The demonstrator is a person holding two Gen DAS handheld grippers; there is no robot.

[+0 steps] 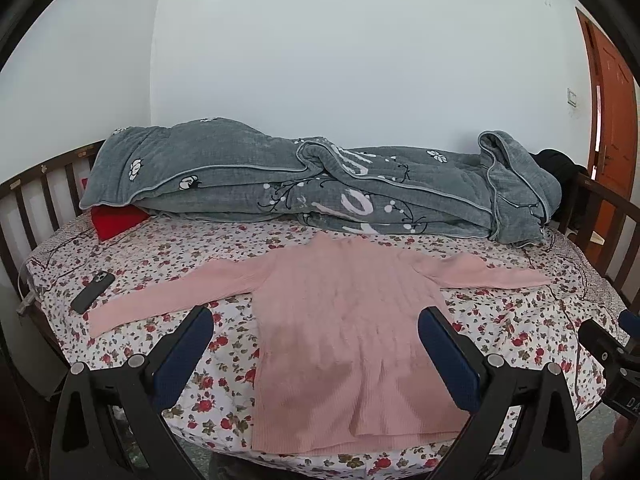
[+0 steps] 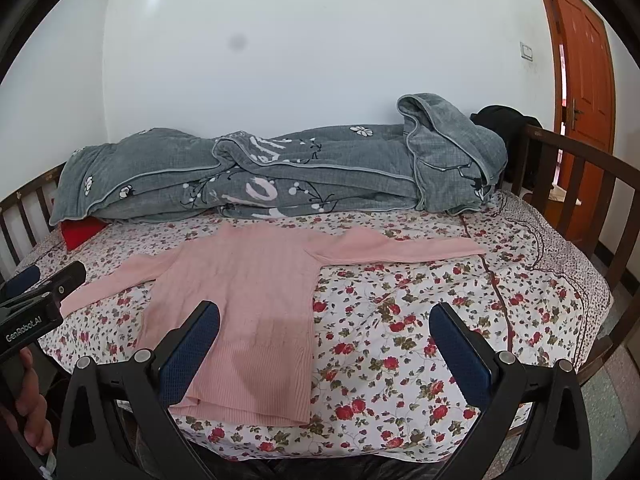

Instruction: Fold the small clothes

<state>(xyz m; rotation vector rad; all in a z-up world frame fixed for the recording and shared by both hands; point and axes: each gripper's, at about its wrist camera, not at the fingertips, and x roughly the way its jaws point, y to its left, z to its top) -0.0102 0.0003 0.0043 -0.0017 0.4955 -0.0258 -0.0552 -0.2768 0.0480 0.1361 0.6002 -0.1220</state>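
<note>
A pink ribbed sweater (image 1: 340,320) lies flat on the flowered bed sheet (image 1: 160,252), both sleeves spread sideways, hem toward me. My left gripper (image 1: 316,320) hovers open above the sweater's lower body, its blue-padded fingers (image 1: 188,344) wide apart and holding nothing. In the right wrist view the same sweater (image 2: 240,304) lies left of centre. My right gripper (image 2: 328,316) is open over the sweater's right hem edge and the bare sheet (image 2: 400,320), also holding nothing. The left gripper's body (image 2: 36,304) shows at the left edge, held by a hand.
A rumpled grey quilt (image 1: 304,184) runs along the back of the bed by the wall. A red cushion (image 1: 116,220) peeks from under it at left. A dark phone (image 1: 92,292) lies near the left sleeve. Wooden rails (image 2: 568,184) bound the bed; an orange door (image 2: 580,60) stands right.
</note>
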